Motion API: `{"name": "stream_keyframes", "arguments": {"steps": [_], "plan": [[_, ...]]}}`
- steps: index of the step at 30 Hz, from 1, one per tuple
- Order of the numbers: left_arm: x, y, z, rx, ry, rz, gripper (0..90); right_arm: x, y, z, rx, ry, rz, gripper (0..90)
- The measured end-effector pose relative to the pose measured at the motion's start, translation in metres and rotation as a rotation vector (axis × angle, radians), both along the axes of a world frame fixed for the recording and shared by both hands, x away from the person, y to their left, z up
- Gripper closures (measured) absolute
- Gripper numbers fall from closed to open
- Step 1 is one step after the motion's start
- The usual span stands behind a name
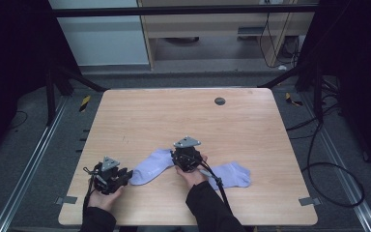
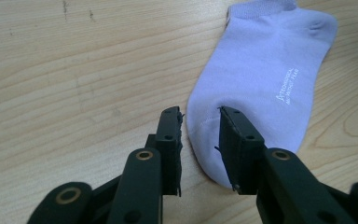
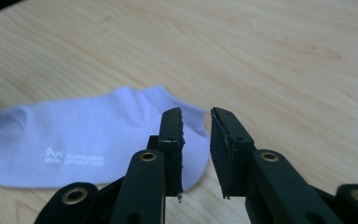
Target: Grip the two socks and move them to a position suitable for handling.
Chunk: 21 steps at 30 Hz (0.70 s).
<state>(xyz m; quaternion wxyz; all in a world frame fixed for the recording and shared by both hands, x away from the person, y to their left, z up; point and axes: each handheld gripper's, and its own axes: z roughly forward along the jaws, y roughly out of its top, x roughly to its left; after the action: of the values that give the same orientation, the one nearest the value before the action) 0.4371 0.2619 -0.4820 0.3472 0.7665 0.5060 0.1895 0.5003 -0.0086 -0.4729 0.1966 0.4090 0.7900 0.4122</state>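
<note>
A wooden desk carries two pale lilac ankle socks, both lying flat near its near edge. The left sock lies a little left of the middle of that edge, slanting from its toe at the lower left up to its cuff at the upper right. The right sock lies further right along the same edge, partly crossed by the black cable that trails from the right gripper. The left gripper, held in the person's left hand near the desk's near left corner, points at the toe of the left sock. In the left gripper view its jaws stand a little apart with the rounded toe end lying in the gap between them; the pads do not press on the cloth, so it is parted and holds nothing. The right gripper, held in the right hand, sits at the cuff end of the left sock, between the two socks. In the right gripper view its jaws also stand slightly apart, with the end of the sock just behind the left jaw and bare wood showing through the gap, so nothing is clamped. A small dark round disc sits near the far edge of the desk, well apart from the socks.
</note>
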Motion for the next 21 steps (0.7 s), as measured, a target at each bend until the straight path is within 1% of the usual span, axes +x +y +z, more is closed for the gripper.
{"name": "stream_keyframes", "arguments": {"steps": [1, 3, 6, 7, 11, 12, 14, 16, 18, 21], "plan": [[-0.002, -0.001, 0.000, -0.003, 0.009, -0.001, 67.7, 0.001, 0.001, -0.002, -0.006, 0.014, 0.005, 73.4], [-0.004, -0.003, -0.001, -0.004, 0.012, -0.005, 67.2, 0.004, 0.002, -0.007, -0.018, 0.031, 0.007, 72.6], [-0.005, -0.009, -0.004, 0.020, 0.027, -0.012, 67.9, 0.007, 0.004, -0.013, -0.028, 0.052, 0.008, 72.6], [-0.004, -0.010, -0.005, 0.024, 0.030, -0.013, 69.0, 0.009, 0.005, -0.015, -0.035, 0.064, 0.007, 73.0], [-0.001, -0.014, -0.009, 0.044, 0.051, -0.010, 74.2, 0.011, 0.005, -0.020, -0.050, 0.080, 0.003, 74.9], [-0.001, -0.015, -0.009, 0.046, 0.056, -0.009, 76.2, 0.011, 0.005, -0.021, -0.052, 0.084, 0.000, 76.2], [0.000, -0.015, -0.010, 0.032, 0.061, -0.008, 80.1, 0.012, 0.005, -0.023, -0.057, 0.094, 0.000, 79.1], [0.001, -0.015, -0.009, 0.038, 0.065, -0.012, 84.9, 0.013, 0.005, -0.025, -0.070, 0.109, 0.002, 82.9], [0.002, -0.014, -0.009, 0.033, 0.071, -0.016, 86.2, 0.013, 0.005, -0.027, -0.073, 0.111, 0.005, 87.1], [0.004, -0.013, -0.008, 0.040, 0.068, -0.014, 87.0, 0.013, 0.006, -0.026, -0.069, 0.122, 0.005, 89.2]]}}
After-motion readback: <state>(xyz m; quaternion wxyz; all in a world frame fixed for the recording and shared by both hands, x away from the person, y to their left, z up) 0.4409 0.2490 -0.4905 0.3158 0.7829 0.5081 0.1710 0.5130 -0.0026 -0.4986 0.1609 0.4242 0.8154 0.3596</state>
